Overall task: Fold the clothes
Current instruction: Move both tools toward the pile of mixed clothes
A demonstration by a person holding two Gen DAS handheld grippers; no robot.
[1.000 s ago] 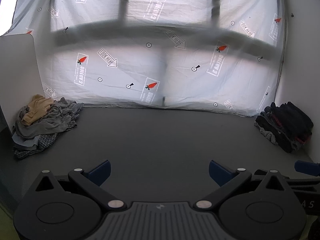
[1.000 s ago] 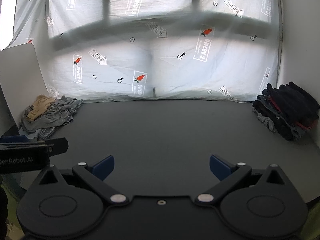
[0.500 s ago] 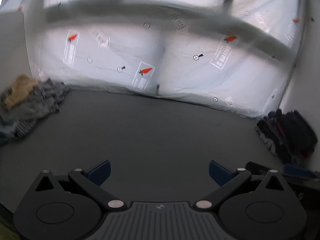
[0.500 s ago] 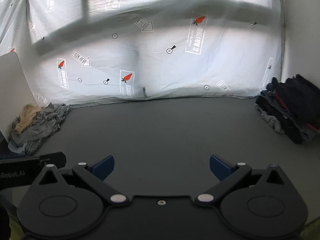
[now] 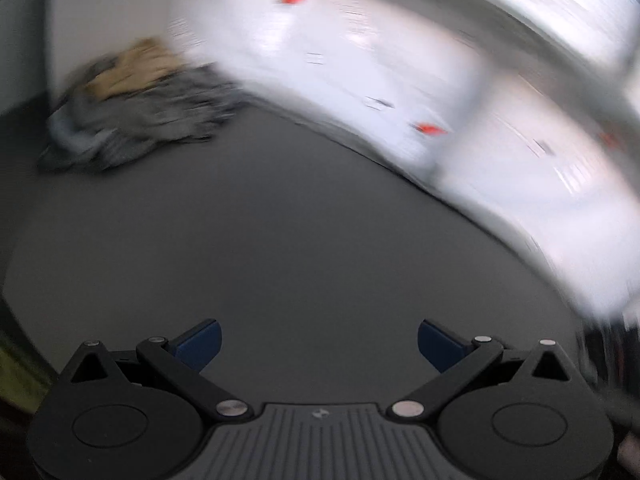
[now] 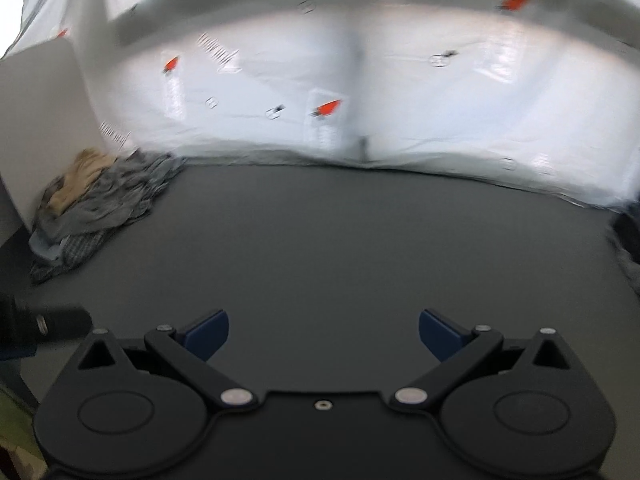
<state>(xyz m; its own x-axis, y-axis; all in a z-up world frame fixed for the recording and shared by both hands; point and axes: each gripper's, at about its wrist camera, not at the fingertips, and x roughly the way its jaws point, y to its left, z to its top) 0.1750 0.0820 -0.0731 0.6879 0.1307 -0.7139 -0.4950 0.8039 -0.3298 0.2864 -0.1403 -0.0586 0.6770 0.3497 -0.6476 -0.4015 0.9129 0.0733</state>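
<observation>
1. Left wrist view: the left gripper (image 5: 318,338) hangs over the bare grey tabletop (image 5: 280,248) with its jaws released wide and nothing between them. The whole picture is smeared, so small detail cannot be read. The pile (image 5: 132,108) of unfolded clothes, tan cloth on top of grey, lies at the far left against the white board (image 5: 24,60), well apart from the gripper. The view is tilted towards that pile, which suggests the gripper is aimed there to fetch a garment. The printed sheet (image 5: 380,80) closes off the far side.

2. Right wrist view: the right gripper (image 6: 324,334) is also over bare tabletop (image 6: 340,240), jaws released and empty. The pile (image 6: 100,200) sits in the far left corner beside the board (image 6: 44,120). A dark heap (image 6: 628,236) shows at the right edge, too blurred to tell whether it is folded. A dark bar (image 6: 44,324) at near left is probably part of the left gripper.

3. Judgement: no garment is yet on the open middle, which seems kept free for folding; picking one from the pile comes first.
</observation>
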